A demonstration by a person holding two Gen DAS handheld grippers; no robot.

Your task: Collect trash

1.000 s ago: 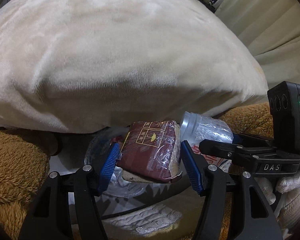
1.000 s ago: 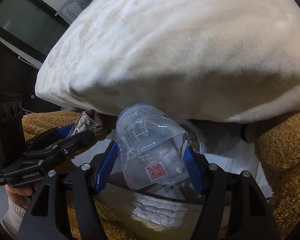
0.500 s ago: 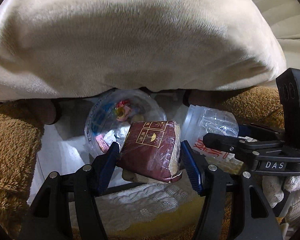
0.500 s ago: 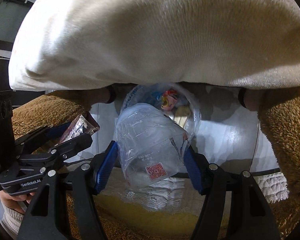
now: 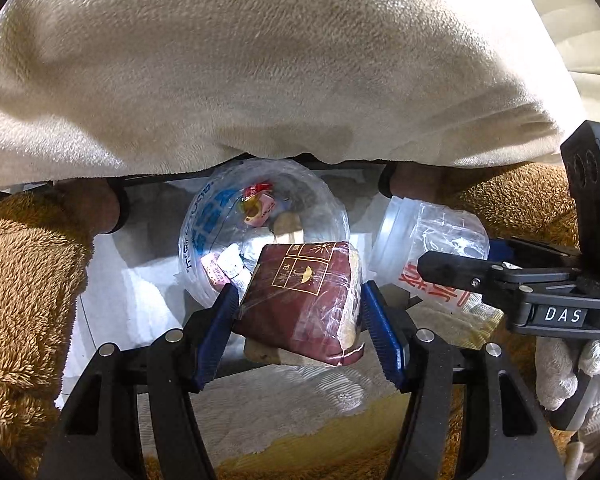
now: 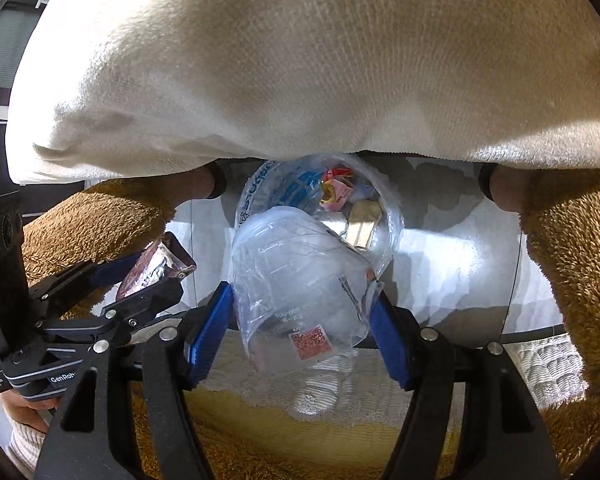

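Note:
My left gripper (image 5: 298,330) is shut on a maroon snack packet (image 5: 304,300) in clear wrap. My right gripper (image 6: 302,338) is shut on a crumpled clear plastic cup (image 6: 300,288) with a red QR label. Both are held above a bin lined with a clear bag (image 5: 204,232) that holds several wrappers and a wooden stick (image 6: 364,228). The cup also shows at the right of the left wrist view (image 5: 428,248), and the packet at the left of the right wrist view (image 6: 156,264).
A large cream cushion (image 5: 260,64) overhangs the bin from above. Brown fleece-covered legs flank it on the left (image 5: 24,280) and right (image 6: 572,264). A white lace cloth edge (image 5: 284,392) and a yellow surface lie below the grippers. The floor is pale tile (image 6: 452,256).
Both grippers have moved forward and tilted down over the seat edge with their loads. The lined bin, hidden a second ago, is now in plain view beneath the cushion.

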